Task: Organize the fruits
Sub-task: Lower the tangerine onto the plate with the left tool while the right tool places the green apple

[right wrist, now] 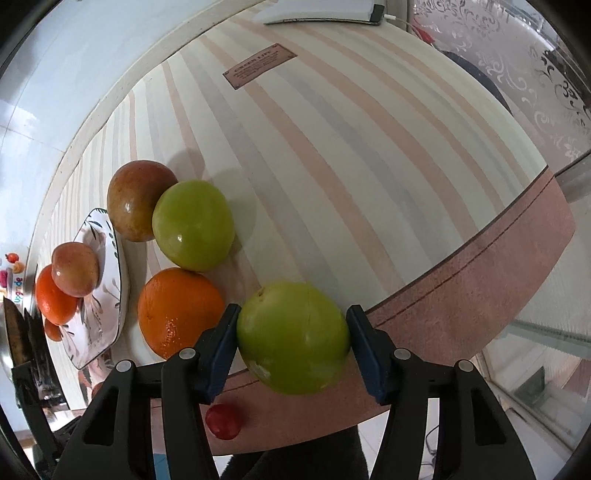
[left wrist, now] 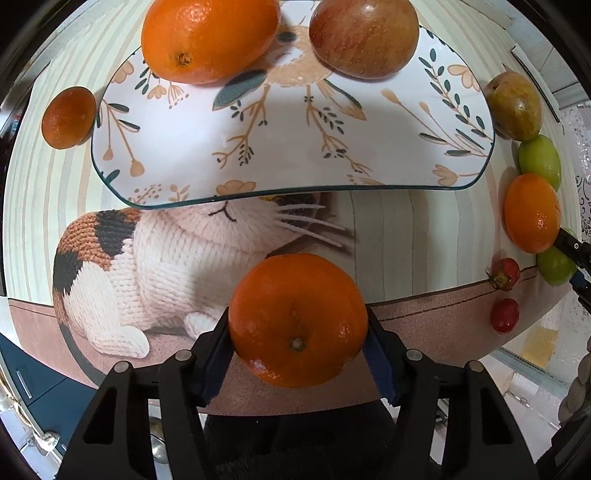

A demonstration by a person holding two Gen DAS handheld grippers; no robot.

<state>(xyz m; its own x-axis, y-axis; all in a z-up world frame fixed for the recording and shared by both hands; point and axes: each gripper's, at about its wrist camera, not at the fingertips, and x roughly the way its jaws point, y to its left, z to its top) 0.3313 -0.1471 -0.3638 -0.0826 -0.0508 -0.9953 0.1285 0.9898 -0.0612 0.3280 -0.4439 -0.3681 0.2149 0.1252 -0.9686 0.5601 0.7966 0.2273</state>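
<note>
The floral plate (left wrist: 295, 147) fills the upper frame, and room is left at its front. An orange (left wrist: 297, 319) is clamped low centre by the left gripper (left wrist: 297, 347); it should be lowered gently there. A green fruit (right wrist: 291, 336) is gripped squarely by the right gripper (right wrist: 291, 343), low centre.

Orange (left wrist: 210, 37) and apple (left wrist: 364, 35) tops cropped

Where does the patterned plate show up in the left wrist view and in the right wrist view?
Left wrist view: the patterned plate fills the upper middle, carrying an orange and a reddish apple.
Right wrist view: the plate sits small at the left edge, seen edge-on, with the same two fruits.
Shared landmark: the loose orange beside a green fruit on the striped mat.
</note>
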